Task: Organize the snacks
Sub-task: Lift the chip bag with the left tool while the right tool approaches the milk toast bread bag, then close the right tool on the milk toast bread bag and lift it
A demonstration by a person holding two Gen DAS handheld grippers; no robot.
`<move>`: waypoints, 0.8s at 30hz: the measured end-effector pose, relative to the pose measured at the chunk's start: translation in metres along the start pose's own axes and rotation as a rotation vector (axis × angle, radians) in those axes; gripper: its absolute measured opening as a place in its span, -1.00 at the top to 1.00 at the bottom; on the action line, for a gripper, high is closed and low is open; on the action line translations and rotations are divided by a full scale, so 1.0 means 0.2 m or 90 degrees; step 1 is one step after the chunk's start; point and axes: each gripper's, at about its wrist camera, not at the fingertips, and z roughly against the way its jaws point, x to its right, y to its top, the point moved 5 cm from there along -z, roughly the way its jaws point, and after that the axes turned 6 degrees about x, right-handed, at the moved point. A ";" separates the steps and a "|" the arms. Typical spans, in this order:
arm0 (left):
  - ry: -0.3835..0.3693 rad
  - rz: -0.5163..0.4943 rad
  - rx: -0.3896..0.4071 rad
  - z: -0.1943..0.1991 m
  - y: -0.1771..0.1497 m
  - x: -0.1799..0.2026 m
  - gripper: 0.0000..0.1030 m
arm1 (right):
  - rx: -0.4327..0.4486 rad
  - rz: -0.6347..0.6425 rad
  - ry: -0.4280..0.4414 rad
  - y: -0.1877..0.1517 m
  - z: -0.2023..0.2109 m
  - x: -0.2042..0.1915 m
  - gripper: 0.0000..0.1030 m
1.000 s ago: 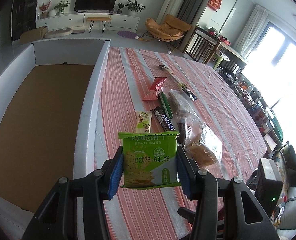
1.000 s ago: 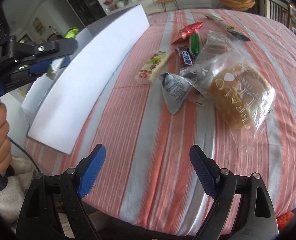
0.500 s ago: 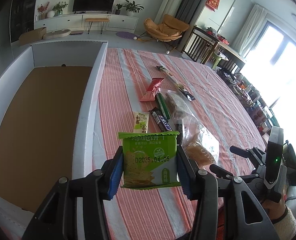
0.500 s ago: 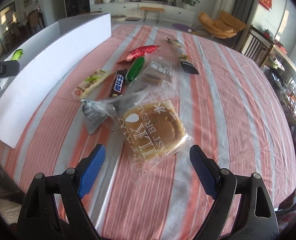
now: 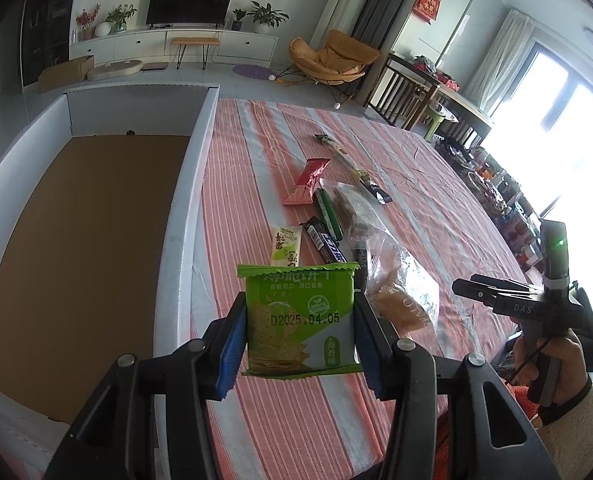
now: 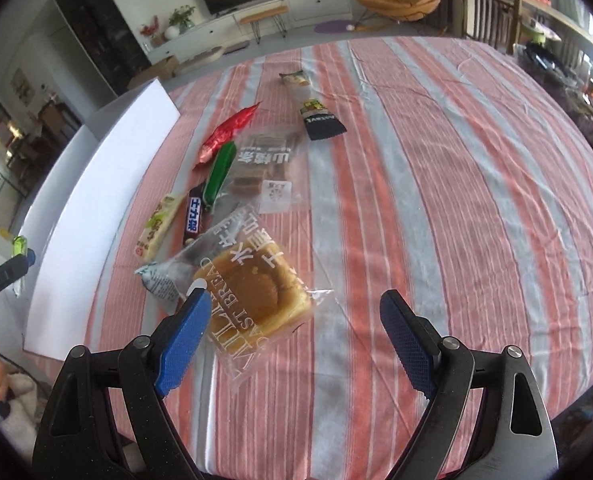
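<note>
Snacks are lying in a loose cluster on the striped surface (image 5: 436, 184) beside the white box (image 5: 184, 200), while the left gripper (image 5: 299, 332) is gripping a green cracker packet (image 5: 299, 316) upright between its blue fingers (image 5: 232, 336), above the surface's near edge. From the right wrist view, the right gripper (image 6: 292, 336) is hovering with fingers spread wide over the bagged bread (image 6: 252, 300), the left finger's tip overlapping the bag's edge.

On the striped tablecloth (image 6: 436, 184) lay eight snack packets, namely one bagged bread (image 6: 252, 292), one red pouch (image 6: 226, 133), one green stick (image 6: 219, 171), one chocolate bar (image 6: 193, 216), one pale wafer pack (image 6: 157, 227), one clear bag of brown bars (image 6: 265, 168), one long dark-ended packet (image 6: 310, 106) and one small grey sachet (image 6: 158, 278), while a ninth, one green cracker pack (image 5: 299, 318), was off the cloth, and one white box (image 5: 184, 184) stood beside it.
</note>
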 end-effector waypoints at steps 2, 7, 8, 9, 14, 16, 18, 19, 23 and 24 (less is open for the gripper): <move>0.000 0.003 0.000 0.00 0.00 -0.02 0.05 | -0.014 0.049 -0.014 0.00 -0.03 -0.06 -0.72; 0.003 0.005 -0.005 0.00 0.00 -0.03 0.06 | -0.037 0.206 -0.075 -0.02 -0.13 -0.20 -0.72; 0.003 0.005 -0.006 0.00 0.00 -0.03 0.06 | -0.042 0.229 -0.085 -0.03 -0.14 -0.22 -0.72; 0.004 0.004 -0.006 0.00 0.00 -0.03 0.05 | -0.046 0.246 -0.089 -0.03 -0.15 -0.23 -0.72; 0.004 -0.001 -0.002 0.02 0.01 0.00 0.06 | -0.052 0.266 -0.090 -0.02 -0.16 -0.23 -0.72; 0.003 -0.003 -0.004 0.01 0.01 0.00 0.05 | -0.056 0.260 -0.087 -0.02 -0.17 -0.22 -0.72; 0.002 -0.005 -0.005 0.01 0.01 0.01 0.05 | -0.060 0.256 -0.082 -0.02 -0.19 -0.22 -0.72; 0.001 -0.006 -0.006 0.01 0.01 0.02 0.05 | -0.061 0.255 -0.080 -0.02 -0.20 -0.22 -0.72; -0.002 -0.008 -0.008 0.01 0.01 0.03 0.05 | -0.061 0.248 -0.064 -0.02 -0.21 -0.23 -0.72; -0.002 -0.008 -0.008 0.01 0.01 0.03 0.05 | -0.061 0.243 -0.057 -0.02 -0.22 -0.23 -0.72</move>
